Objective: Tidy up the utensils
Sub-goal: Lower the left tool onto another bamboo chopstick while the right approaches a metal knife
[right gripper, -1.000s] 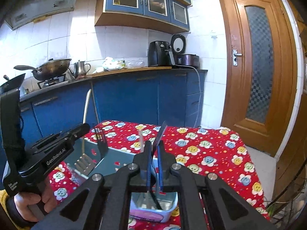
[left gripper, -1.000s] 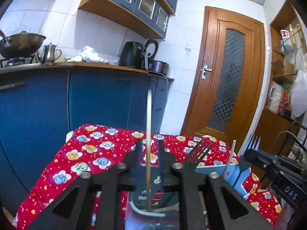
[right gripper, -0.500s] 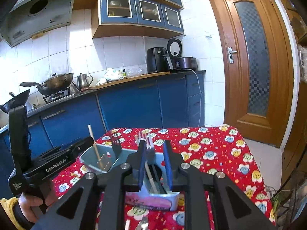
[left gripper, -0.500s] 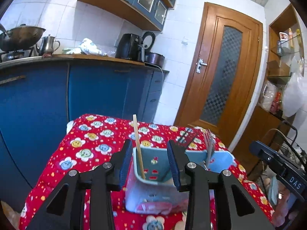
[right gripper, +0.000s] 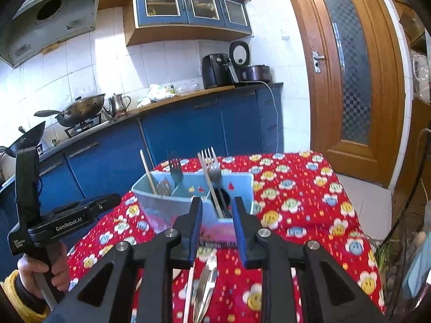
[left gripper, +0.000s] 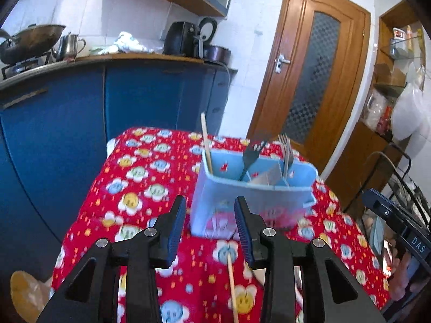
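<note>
Both grippers hover over the worktop (left gripper: 150, 177), which carries a red cloth printed with smiling flowers. Left gripper (left gripper: 210, 228): fingers spread wide, nothing between them, tips just short of the near wall of the light-blue utensil caddy (left gripper: 242, 196). Right gripper (right gripper: 216, 212): fingers likewise apart and empty, tips level with the caddy's near rim in the right wrist view. The caddy stands upright on the cloth, split by inner dividers. Contents: 1 wooden chopstick (left gripper: 206, 145) leaning in the left-end compartment; 1 dark fork (left gripper: 250, 156), tines up, in a middle compartment; 1 metal fork (right gripper: 212, 164), tines up, in the right-end compartment with a pale stick (right gripper: 211, 188) slanted beside it. Loose on the cloth in front of the caddy: 1 wooden chopstick (left gripper: 232, 285) below the left gripper, and 1 metal utensil (right gripper: 206, 288) with a white stick (right gripper: 188, 296) beside it below the right gripper; the utensil's type is unclear from blur. The left gripper's handle sits in a hand (right gripper: 40, 271) at the left edge of the right wrist view.
</note>
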`<state>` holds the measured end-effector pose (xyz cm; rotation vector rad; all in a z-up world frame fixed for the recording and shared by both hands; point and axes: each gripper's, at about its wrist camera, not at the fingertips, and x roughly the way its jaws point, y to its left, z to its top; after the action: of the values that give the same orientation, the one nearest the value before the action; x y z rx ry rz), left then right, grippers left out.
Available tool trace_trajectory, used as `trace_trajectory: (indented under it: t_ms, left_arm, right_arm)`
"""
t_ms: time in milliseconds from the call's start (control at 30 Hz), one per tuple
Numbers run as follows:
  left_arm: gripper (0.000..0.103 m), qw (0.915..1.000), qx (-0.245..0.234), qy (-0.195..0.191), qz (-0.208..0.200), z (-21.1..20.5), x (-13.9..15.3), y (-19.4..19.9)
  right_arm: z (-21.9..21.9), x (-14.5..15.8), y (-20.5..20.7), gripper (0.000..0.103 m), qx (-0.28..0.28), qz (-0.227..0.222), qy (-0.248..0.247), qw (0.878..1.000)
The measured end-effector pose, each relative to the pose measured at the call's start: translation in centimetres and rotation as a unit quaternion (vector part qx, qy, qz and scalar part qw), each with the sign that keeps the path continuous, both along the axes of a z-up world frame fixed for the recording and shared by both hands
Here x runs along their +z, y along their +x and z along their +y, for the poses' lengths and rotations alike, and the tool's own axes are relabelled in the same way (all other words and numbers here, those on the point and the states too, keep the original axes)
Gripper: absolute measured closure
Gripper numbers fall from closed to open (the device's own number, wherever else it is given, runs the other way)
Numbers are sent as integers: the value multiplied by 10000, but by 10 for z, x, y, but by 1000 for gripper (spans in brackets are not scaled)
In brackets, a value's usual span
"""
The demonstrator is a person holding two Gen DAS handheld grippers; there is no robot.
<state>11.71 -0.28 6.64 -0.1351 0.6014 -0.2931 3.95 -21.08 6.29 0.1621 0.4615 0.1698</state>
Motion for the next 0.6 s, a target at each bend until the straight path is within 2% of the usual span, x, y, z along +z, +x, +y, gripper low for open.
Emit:
trace_trajectory:
  t_ms: [433,600]
  left_arm:
    - [65,9947,-296,147,977,-6,-37,-26]
    - [65,9918,-327,258,1205,-10,-52,-29]
  right_arm:
    - [-4,-40,-32,74,-71,653,141,9977]
    - [-9,-56,-37,73,-142,883,247,9957]
